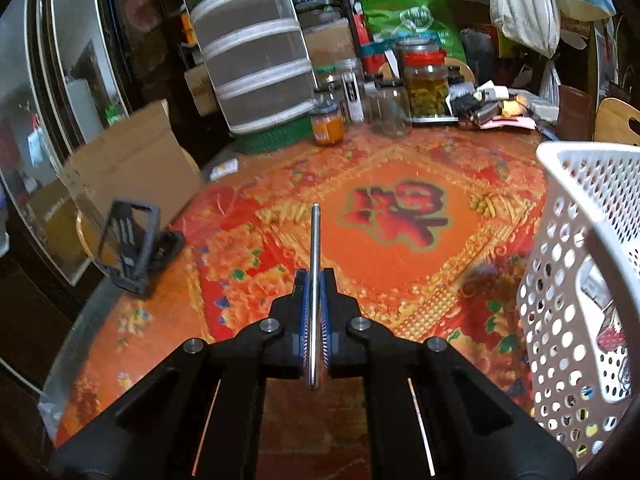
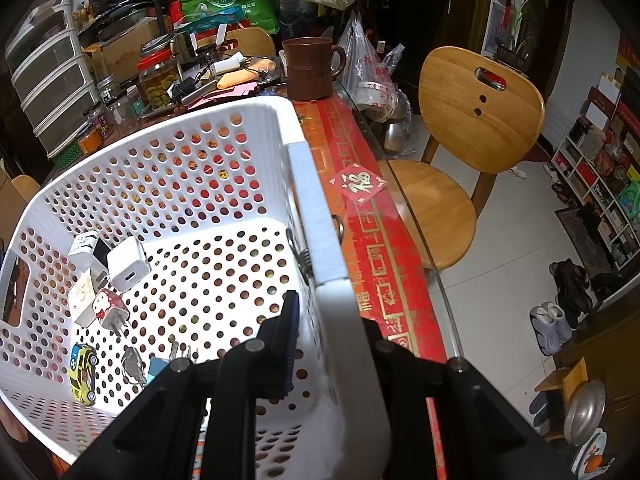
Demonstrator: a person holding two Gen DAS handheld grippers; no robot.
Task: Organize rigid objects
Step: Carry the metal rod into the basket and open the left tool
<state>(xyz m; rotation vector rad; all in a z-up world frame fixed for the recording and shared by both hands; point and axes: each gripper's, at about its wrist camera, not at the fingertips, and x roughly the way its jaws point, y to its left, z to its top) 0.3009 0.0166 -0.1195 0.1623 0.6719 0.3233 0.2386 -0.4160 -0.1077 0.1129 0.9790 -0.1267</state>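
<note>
My left gripper (image 1: 315, 280) is shut on a thin metal rod (image 1: 315, 248) that points forward, held above the red patterned tablecloth (image 1: 400, 208). A white perforated basket (image 1: 580, 280) stands to its right. In the right wrist view my right gripper (image 2: 324, 312) is shut on the basket's right rim (image 2: 316, 208), one finger inside and one outside. Inside the basket lie white chargers (image 2: 126, 266), a pink-and-white plug (image 2: 110, 306), a yellow toy car (image 2: 83, 372) and keys (image 2: 134, 364).
A black phone stand (image 1: 132, 244) sits at the table's left edge beside a cardboard box (image 1: 128, 168). Jars (image 1: 426, 84), a drawer unit (image 1: 252, 52) and clutter line the far side. A brown mug (image 2: 312, 68) and a wooden chair (image 2: 472, 132) are to the right.
</note>
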